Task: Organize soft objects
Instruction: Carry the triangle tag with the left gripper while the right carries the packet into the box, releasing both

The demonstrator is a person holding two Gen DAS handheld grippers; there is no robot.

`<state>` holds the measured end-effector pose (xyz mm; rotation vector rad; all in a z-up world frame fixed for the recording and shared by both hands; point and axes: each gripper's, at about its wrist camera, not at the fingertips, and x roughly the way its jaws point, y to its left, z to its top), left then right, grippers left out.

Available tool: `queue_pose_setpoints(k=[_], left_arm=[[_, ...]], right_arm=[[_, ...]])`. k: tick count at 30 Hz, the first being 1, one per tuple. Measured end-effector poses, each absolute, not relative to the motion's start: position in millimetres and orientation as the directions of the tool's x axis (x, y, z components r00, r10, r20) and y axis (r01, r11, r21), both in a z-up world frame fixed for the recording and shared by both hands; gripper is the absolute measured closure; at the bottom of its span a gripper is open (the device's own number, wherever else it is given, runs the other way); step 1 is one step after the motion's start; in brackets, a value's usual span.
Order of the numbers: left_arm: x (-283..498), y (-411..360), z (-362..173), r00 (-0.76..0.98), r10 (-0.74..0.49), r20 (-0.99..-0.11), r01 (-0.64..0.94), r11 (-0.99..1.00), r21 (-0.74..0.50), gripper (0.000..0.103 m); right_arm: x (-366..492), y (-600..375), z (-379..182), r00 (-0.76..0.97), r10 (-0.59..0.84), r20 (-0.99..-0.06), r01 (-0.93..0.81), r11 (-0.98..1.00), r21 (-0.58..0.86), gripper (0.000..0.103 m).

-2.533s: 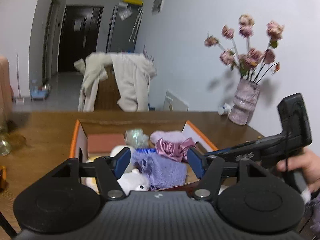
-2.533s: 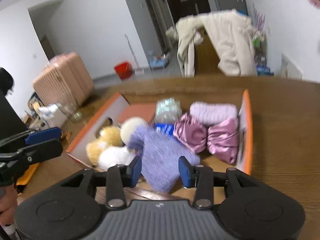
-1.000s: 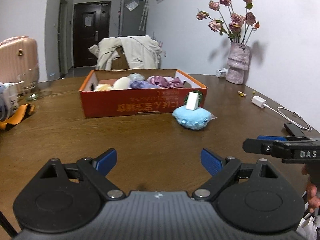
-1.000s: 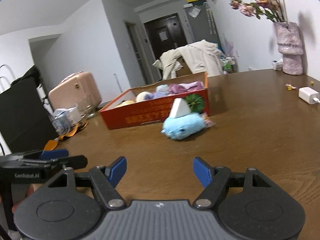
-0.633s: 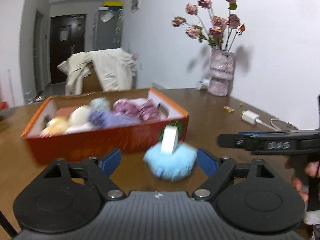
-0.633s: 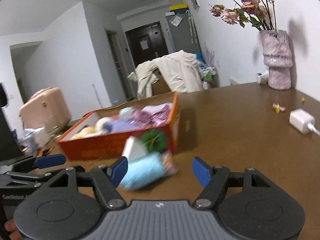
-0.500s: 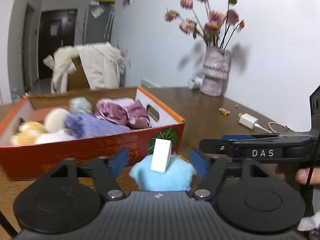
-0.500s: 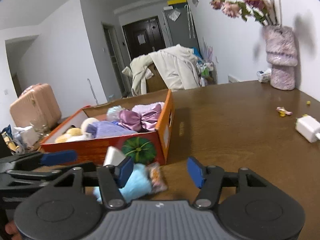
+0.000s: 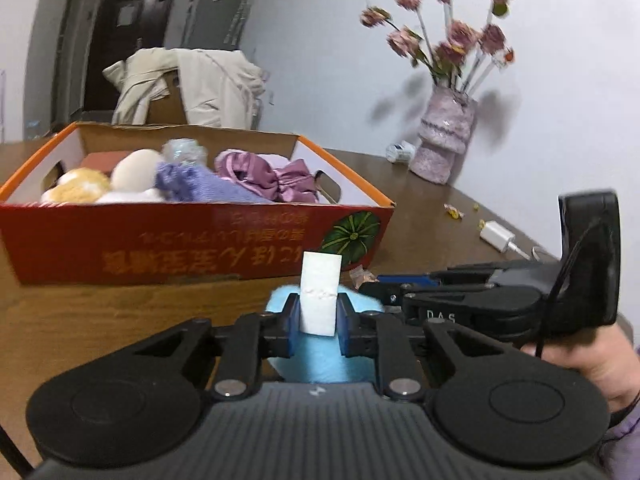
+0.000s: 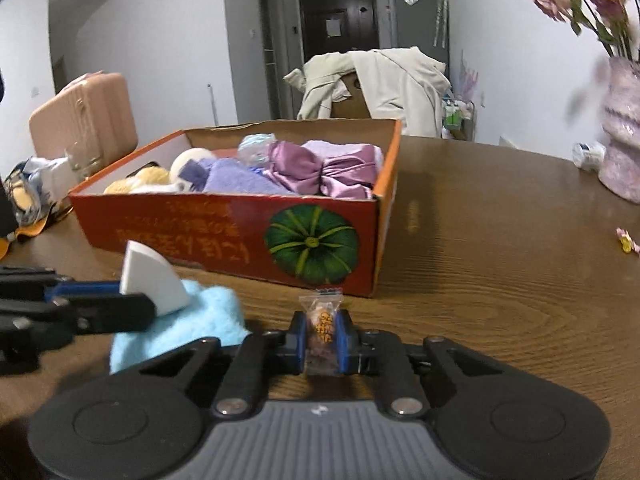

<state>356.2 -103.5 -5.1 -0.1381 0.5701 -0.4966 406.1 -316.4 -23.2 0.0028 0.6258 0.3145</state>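
Left gripper [image 9: 318, 326]: clamped on the white tag [image 9: 320, 292] that stands up from the light-blue plush toy [image 9: 320, 356]. Its jaws have just been closing, and the tag sits pinched between the blue pads; the tag looks like the handiest firm part of a squashy body.

Right gripper [image 10: 323, 338]: clenched on a small wrapped candy [image 10: 322, 330]. Its jaws too have just been closing, with the clear wrapper upright between the pads.

Plush toy, place: on the table [image 10: 500, 264], just before the near right corner of the orange cardboard box [image 9: 160, 240], near its front wall; whether it touches I cannot tell.

Box contents: yellow and white plush, a lilac knitted piece and pink satin bows [image 10: 320, 172] fill it to about the rim, so I judge the blue toy would have to go on top.

Edges: the near box wall stands between the toy and the inside; a lift over that rim seems needed.

Open room: bare wood to the right of the box, up to the vase [image 9: 444, 140] and charger [image 9: 496, 236] towards the table's far right edge.

Crowding: both grippers work close side by side at that corner.
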Motion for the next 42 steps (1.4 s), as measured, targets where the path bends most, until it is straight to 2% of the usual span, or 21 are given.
queue_pose_setpoints(k=[6, 13, 17, 22, 30, 37, 42], left_arm=[[322.3, -90.4, 23.3, 0.769, -0.470, -0.434, 0.386, 0.882, -0.270, 0.085], [264.1, -82.5, 60.1, 0.811, -0.459, -0.362, 0.385, 0.885, -0.261, 0.085], [244.5, -83.4, 69.3, 0.817, -0.457, -0.351, 0.389, 0.887, -0.249, 0.085], [246.9, -85.9, 70.8, 0.815, -0.459, -0.355, 0.391, 0.886, -0.248, 0.085], [327.7, -85.4, 83.1, 0.832, -0.411, -0.371, 0.360, 0.911, -0.203, 0.085], [422.4, -73.4, 85.9, 0.839, -0.357, -0.410, 0.319, 0.934, -0.159, 0.085], [505.7, -49.0, 81.1, 0.811, -0.341, -0.476, 0.259, 0.938, -0.231, 0.085]], right_arm=[[371.7, -321.7, -3.6, 0.801, 0.312, -0.510, -0.281, 0.949, 0.140, 0.089], [289.2, -319.2, 26.8, 0.829, 0.372, -0.417, -0.325, 0.928, 0.181, 0.089], [251.9, -317.2, 35.8, 0.833, 0.394, -0.388, -0.345, 0.919, 0.192, 0.089], [245.8, -322.3, 42.8, 0.844, 0.380, -0.378, -0.334, 0.924, 0.184, 0.089], [311.2, -323.2, 71.8, 0.865, 0.371, -0.339, -0.342, 0.929, 0.145, 0.089], [416.7, -313.8, 72.9, 0.819, 0.420, -0.390, -0.366, 0.907, 0.209, 0.089], [501.3, -284.9, 85.0, 0.786, 0.452, -0.422, -0.394, 0.892, 0.221, 0.089]])
